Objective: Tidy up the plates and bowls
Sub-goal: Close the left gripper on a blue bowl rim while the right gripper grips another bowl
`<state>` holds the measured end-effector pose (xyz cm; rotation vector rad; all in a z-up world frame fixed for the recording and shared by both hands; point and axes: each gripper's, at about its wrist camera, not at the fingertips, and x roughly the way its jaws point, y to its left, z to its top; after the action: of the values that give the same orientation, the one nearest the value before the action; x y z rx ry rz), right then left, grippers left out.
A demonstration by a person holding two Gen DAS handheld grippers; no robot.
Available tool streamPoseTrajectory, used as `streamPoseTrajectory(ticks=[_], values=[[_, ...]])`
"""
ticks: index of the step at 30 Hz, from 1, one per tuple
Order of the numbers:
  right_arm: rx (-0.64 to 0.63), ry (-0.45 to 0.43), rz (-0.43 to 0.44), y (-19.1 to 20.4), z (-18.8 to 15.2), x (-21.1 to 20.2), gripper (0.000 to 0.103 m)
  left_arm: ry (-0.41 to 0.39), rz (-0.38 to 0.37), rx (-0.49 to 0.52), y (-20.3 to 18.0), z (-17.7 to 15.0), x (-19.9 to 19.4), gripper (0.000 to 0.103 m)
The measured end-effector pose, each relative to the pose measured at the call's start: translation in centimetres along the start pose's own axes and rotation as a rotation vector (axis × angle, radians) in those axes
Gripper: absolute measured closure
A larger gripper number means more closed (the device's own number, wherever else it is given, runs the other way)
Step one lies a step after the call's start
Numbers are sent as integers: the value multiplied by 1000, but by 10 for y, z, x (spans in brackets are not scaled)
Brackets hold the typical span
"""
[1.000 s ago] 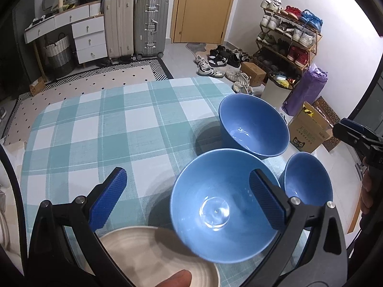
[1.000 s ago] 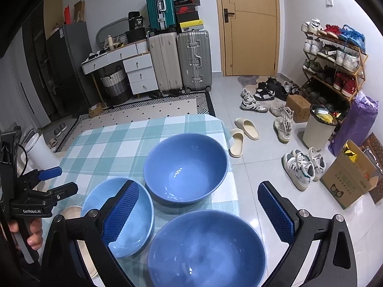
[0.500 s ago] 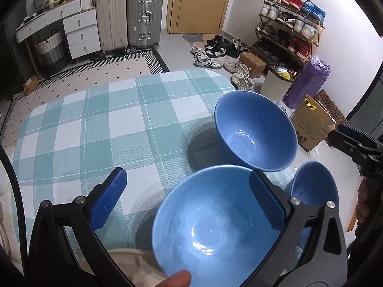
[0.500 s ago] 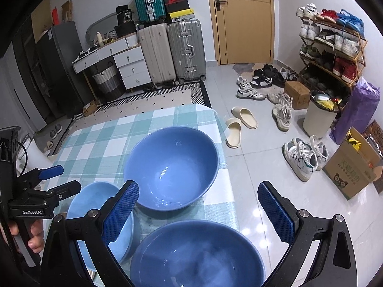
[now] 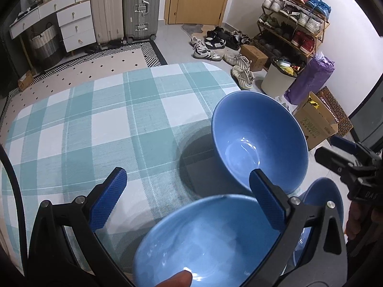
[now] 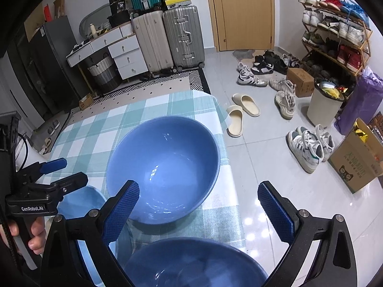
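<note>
Three blue bowls stand on a table with a teal checked cloth [image 5: 107,124]. A large blue bowl [image 5: 258,141] sits at the table's right edge; it also shows in the right wrist view [image 6: 165,167]. A second blue bowl [image 5: 208,241] lies just below my left gripper [image 5: 189,201], which is open and empty above its rim. A third blue bowl [image 6: 191,265] lies under my right gripper [image 6: 198,210], which is open and empty; this bowl shows at the right in the left wrist view [image 5: 320,203]. The left gripper also shows in the right wrist view [image 6: 64,174].
The table's right edge [image 6: 227,157] drops to a tiled floor with slippers [image 6: 239,112] and shoes. A shoe rack [image 5: 294,24], a bin [image 5: 280,79], a cardboard box [image 5: 316,124], suitcases [image 5: 141,7] and drawers stand around the room.
Both grippers have drawn back toward me, so the near bowls have slid down the frames. The cream plate seen earlier under the left gripper is out of view. Both grippers stay open.
</note>
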<state>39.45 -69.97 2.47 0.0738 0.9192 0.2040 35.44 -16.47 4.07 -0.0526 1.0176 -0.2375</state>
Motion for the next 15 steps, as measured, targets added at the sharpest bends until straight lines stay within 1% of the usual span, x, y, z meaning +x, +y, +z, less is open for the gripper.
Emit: streamPoseTrajectory(ticks=[2,3,4,6,8,9,10,11,13,14,15], values=[[11,10,16,-2,1,6,2,13,-2,-2,-2,3,9,1],[17,17,23,-3,2,9,4,21,-4,-2,-2,5,13,2],[22,25,30,-5,3,14,5,31,-7,1,-3,7,18,5],[23,40,38,-5,4,21,18,49,-7,3,-6,8,25,14],[23,60,42,-6,5,28,27,61,-11,7,-8,10,32,26],[24,69,44,-7,5,32,31,65,-14,8,-9,10,34,28],[26,75,51,-8,5,34,33,70,-19,9,-10,10,36,33],[28,80,54,-8,4,36,36,72,-28,13,-11,11,38,39],[24,91,50,-9,4,41,40,75,-37,21,-14,12,41,46],[22,90,51,-10,3,43,44,79,-39,22,-15,13,44,52],[18,94,52,-10,2,45,47,83,-43,22,-16,13,46,55]])
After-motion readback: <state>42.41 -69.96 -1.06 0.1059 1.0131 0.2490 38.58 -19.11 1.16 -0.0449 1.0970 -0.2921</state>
